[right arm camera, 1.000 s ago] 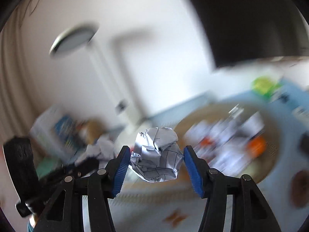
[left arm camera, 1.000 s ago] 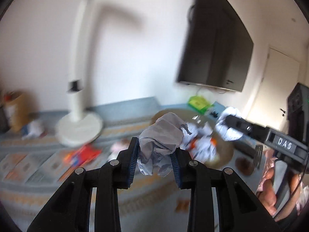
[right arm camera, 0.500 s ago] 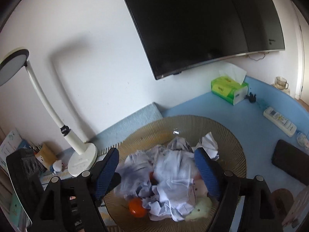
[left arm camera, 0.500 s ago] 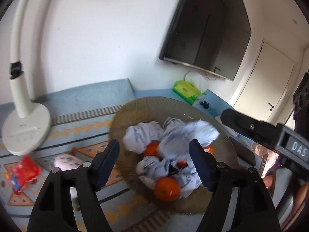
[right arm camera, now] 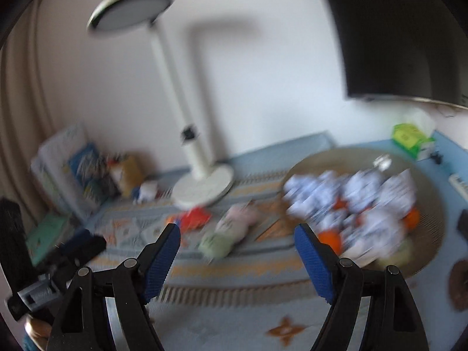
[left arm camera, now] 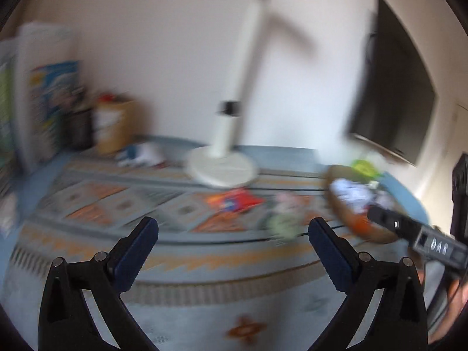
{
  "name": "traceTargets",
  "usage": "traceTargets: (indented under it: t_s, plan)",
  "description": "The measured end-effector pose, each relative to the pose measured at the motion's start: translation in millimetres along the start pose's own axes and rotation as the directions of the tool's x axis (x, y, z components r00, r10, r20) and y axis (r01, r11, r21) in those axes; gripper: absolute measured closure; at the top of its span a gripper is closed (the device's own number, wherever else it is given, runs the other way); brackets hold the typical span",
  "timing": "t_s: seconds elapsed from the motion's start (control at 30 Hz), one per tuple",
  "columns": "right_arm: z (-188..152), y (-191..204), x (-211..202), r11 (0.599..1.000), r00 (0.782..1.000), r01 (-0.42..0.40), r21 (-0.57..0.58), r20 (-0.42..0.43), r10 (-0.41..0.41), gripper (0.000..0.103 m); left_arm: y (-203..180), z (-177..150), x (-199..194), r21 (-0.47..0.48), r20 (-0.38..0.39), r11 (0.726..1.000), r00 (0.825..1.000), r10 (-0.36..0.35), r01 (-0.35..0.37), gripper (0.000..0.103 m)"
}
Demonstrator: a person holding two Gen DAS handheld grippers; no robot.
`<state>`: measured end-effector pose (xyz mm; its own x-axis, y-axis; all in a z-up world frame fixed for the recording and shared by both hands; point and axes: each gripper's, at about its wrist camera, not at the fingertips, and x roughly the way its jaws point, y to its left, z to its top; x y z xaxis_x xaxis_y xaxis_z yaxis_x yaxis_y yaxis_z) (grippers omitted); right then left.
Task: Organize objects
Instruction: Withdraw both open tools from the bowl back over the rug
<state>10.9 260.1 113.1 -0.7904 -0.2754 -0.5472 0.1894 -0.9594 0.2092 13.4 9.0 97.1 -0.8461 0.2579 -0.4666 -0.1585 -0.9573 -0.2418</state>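
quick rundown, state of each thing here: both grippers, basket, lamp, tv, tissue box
left gripper: open, holding nothing
right gripper: open, holding nothing
basket: piled with crumpled paper balls and oranges
lamp: upright, looks unlit
tv: screen dark
tissue box: a tissue sticks out on top

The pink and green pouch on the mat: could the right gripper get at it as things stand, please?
Probably yes: the right gripper is open and empty, and the pouch lies on the mat just ahead between its fingers, nothing covering it, though blur hides detail.
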Motion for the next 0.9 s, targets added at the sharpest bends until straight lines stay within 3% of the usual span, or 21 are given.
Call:
traceTargets:
  t_s: [0.1,0.17,0.27,0.4,0.47,0.63,0.9]
  plan:
    - [-27,18,27,0.998,1.0,-0.009,-0.064,0.011,0.009,0.024,28,-17,9,-0.04,-0.046,0.997,0.997,0.057,-0.059,0.001]
    - [-40,20,38,0.996,1.0,0.031,-0.084,0.003,-0.031,0.024,36,-22,14,-0.055,-0.059,0.996,0.996,0.06,-0.063,0.001]
    - [-38,20,40,0.995,0.999,0.046,-0.093,0.014,-0.045,0.024,40,-21,12,-0.07,-0.044,0.997,0.998,0.036,-0.039,0.001]
    - [-40,24,53,0.987,0.992,0.115,-0.114,-0.036,-0.12,0.023,33,-25,15,-0.055,-0.066,0.998,0.997,0.037,-0.04,0.001]
    - [-41,27,56,0.981,0.988,0.141,-0.133,-0.044,-0.147,0.018,31,-25,13,-0.043,-0.063,0.998,0.997,0.038,-0.041,0.001]
    - [-42,24,48,0.982,0.989,0.146,-0.123,-0.02,-0.149,0.004,34,-25,14,-0.059,-0.078,0.997,0.996,0.035,-0.039,0.001]
    - [-41,24,51,0.983,0.989,0.139,-0.117,-0.032,-0.143,0.004,40,-25,16,-0.085,-0.085,0.996,0.996,0.028,-0.035,0.001]
